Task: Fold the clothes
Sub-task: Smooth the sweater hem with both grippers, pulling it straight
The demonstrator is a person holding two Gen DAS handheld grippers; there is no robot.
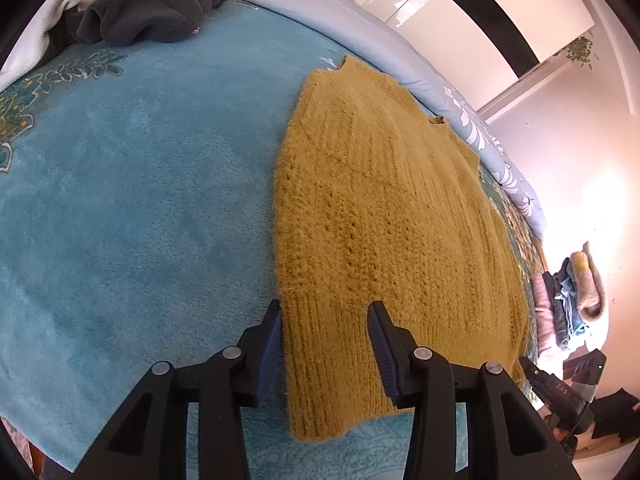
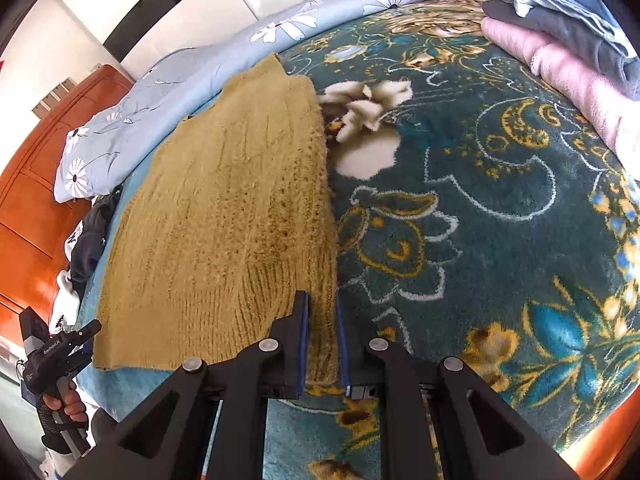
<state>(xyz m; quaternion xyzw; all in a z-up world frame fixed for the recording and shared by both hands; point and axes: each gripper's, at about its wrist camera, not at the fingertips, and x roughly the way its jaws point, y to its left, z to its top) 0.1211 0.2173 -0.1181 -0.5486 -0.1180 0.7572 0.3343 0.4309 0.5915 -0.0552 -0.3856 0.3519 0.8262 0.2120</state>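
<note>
A mustard knit sweater [image 1: 384,216] lies flat on the blue plush blanket [image 1: 132,184], its ribbed hem towards me. My left gripper [image 1: 325,308] is open, its fingers straddling the hem's left corner. In the right wrist view the sweater [image 2: 232,216] lies left of centre on the patterned teal blanket [image 2: 460,208]. My right gripper [image 2: 322,300] is narrowly open with the sweater's right hem edge between its fingers, not clamped. The other gripper shows at the edge of each view, at lower right [image 1: 556,392] and lower left [image 2: 60,352].
A dark grey garment pile [image 1: 140,8] lies at the far left. Folded clothes are stacked at the right [image 1: 568,296], seen as pink and blue folds [image 2: 568,52]. A floral grey duvet [image 2: 192,80] borders the far side. An orange headboard [image 2: 36,184] stands at left.
</note>
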